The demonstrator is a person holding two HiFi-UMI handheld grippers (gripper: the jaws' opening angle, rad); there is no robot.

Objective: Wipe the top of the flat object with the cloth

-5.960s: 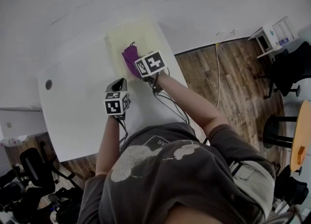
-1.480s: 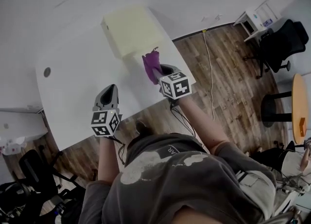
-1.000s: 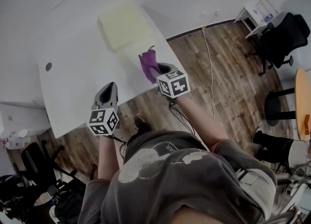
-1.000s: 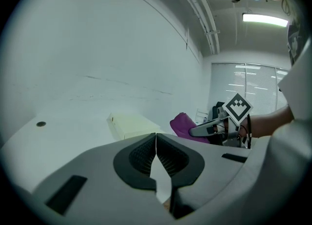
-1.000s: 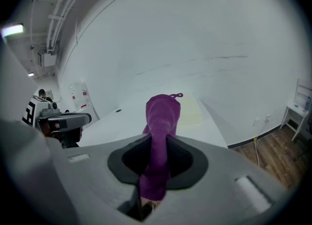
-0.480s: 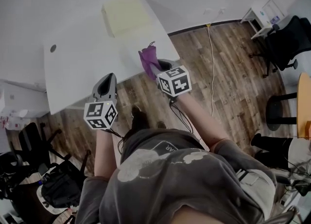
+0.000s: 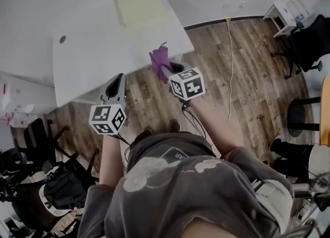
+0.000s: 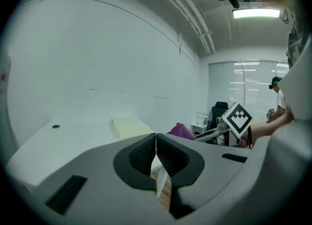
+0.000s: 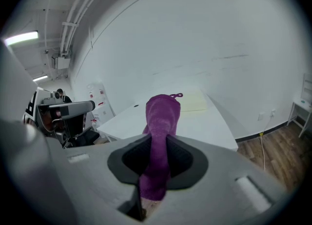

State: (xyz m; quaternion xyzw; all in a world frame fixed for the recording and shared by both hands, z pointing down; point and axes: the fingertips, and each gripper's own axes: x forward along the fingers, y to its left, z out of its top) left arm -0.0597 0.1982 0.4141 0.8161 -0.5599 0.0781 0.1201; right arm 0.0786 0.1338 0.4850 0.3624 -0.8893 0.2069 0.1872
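A pale yellow flat object (image 7: 140, 5) lies at the far end of the white table (image 7: 93, 56); it also shows as a flat object (image 8: 127, 127) in the left gripper view and a flat object (image 9: 192, 101) in the right gripper view. My right gripper (image 7: 168, 70) is shut on a purple cloth (image 7: 160, 61), held off the table over the wooden floor near the table's front edge. The cloth (image 9: 161, 136) stands up between the jaws. My left gripper (image 7: 113, 88) is shut with nothing in it, also off the table over the floor.
Wooden floor (image 7: 232, 61) lies right of and in front of the table. Black office chairs (image 7: 309, 41) stand at the right, and a chair with a bag (image 7: 56, 190) at the lower left. A white shelf unit (image 7: 289, 7) stands by the wall. A cable (image 7: 230, 72) runs across the floor.
Both grippers have drawn back from the table toward the person. The right one took the purple cloth off the flat object and now holds it past the table's front edge.
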